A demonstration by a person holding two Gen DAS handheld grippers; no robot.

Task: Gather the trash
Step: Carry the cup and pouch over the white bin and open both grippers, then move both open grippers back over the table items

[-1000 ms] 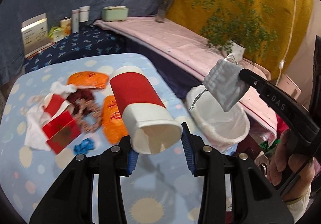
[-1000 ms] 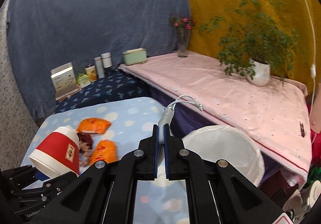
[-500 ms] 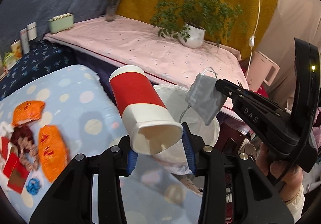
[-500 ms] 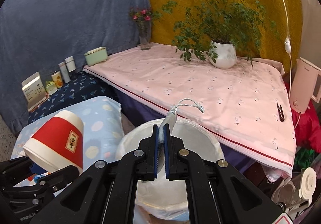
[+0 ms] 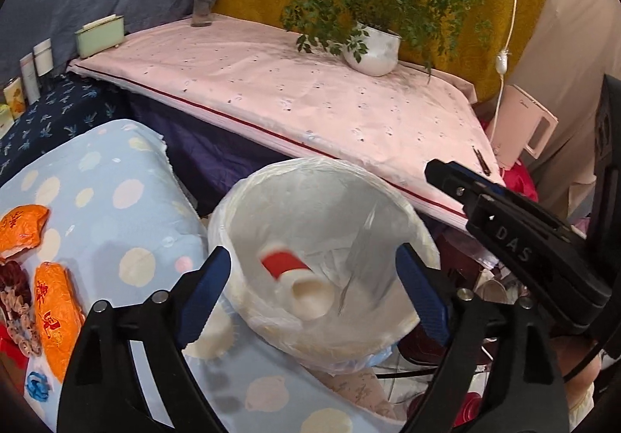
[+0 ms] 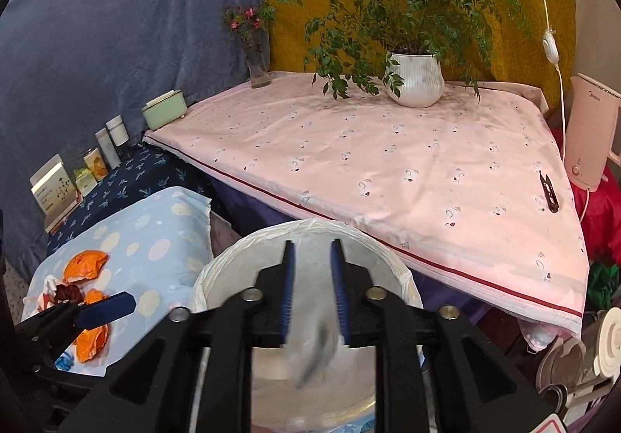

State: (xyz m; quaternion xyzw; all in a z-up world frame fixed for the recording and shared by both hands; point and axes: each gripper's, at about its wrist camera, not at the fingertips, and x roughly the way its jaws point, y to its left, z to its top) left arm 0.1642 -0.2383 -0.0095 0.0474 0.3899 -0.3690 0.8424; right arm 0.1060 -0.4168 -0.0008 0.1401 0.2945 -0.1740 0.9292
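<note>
Both tools over the trash bin (image 5: 233,239), a white-lined round bin standing off the right edge of the blue dotted table (image 5: 116,200), below the pink-covered bench (image 5: 310,95).

Left gripper (image 5: 312,293): jaws spread wide, nothing between them, blue pads either side of the bin mouth. Inside the bin, a red-and-white paper cup (image 5: 299,277), blurred, on its side, open end toward the camera, against the liner.

Right gripper (image 6: 312,293): jaws parted a narrow way, nothing held. Just under the pads a grey blurred thing (image 6: 316,351) inside the bin; too smeared to tell what it is.

Still on the table, near its left edge: two orange wrappers (image 5: 54,312), one nearer the far side (image 5: 21,227), a dark reddish crumpled scrap (image 5: 13,277) between them, a small blue scrap (image 5: 38,386) at the near left corner. All well apart from the bin.

On the bench: potted plant in white pot (image 6: 415,79) toward the far right corner, glass vase with pink flowers (image 6: 256,60) at the far left corner, pale green box (image 6: 163,114) at the left end. A pink kettle (image 6: 592,138) stands just off the bench's right side.
</note>
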